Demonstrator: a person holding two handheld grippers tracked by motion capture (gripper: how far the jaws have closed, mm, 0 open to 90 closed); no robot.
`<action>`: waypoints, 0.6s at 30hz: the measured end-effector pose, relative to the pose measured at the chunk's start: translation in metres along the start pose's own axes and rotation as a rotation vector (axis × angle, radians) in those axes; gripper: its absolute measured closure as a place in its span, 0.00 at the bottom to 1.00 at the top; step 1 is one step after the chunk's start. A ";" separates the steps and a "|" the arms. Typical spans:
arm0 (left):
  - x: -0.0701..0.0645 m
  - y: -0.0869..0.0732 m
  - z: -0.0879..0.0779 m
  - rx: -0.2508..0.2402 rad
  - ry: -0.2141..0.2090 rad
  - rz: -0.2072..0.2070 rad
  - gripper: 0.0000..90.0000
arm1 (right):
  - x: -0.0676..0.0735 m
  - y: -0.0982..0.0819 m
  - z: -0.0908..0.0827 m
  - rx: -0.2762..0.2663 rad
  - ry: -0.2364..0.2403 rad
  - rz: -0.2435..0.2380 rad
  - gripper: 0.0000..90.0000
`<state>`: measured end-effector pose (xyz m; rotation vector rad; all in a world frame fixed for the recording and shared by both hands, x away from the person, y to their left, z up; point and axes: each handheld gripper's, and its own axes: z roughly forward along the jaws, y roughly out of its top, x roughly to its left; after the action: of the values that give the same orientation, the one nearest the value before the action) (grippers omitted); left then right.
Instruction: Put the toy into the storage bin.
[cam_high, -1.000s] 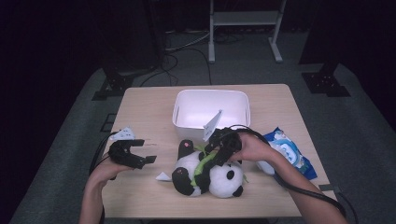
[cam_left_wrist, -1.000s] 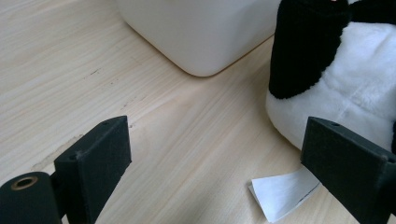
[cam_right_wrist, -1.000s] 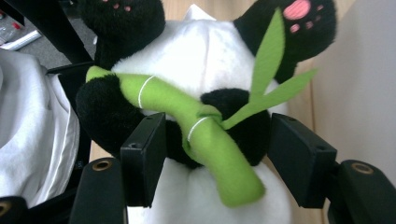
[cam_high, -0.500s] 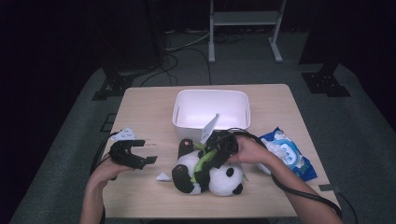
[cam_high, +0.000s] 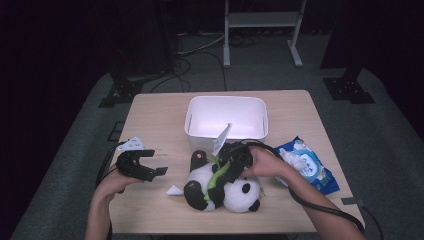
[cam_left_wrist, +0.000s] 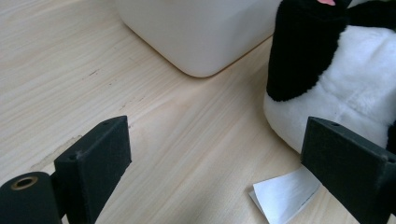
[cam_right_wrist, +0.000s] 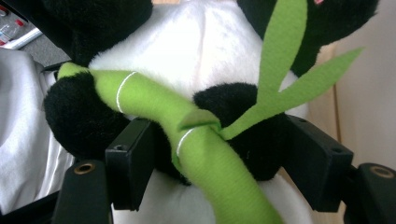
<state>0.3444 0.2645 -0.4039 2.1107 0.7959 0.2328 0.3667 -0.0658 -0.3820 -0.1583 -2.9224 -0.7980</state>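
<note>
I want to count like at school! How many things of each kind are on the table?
Panda plush toy: 1
White bin: 1
Blue wipes pack: 1
Small white paper scrap: 1
Total: 4 things on the table, not counting the two grippers.

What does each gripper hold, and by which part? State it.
Left gripper: nothing, jaws open over the table. Right gripper: its jaws, which have just been opening, straddle the panda's black paw and the bamboo stalk; whether they grip cannot be told.
</note>
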 end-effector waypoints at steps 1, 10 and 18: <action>0.000 0.000 0.000 0.000 0.000 -0.001 0.08 | 0.001 0.000 0.000 -0.004 -0.005 -0.006 0.32; 0.003 -0.004 0.001 0.009 0.005 -0.013 0.08 | 0.013 -0.003 0.005 -0.016 -0.016 -0.013 0.28; 0.003 -0.004 0.002 0.012 0.005 -0.015 0.08 | 0.017 -0.007 0.007 -0.035 -0.018 -0.003 0.32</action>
<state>0.3458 0.2671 -0.4083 2.1157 0.8173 0.2257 0.3483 -0.0669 -0.3894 -0.1647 -2.9276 -0.8527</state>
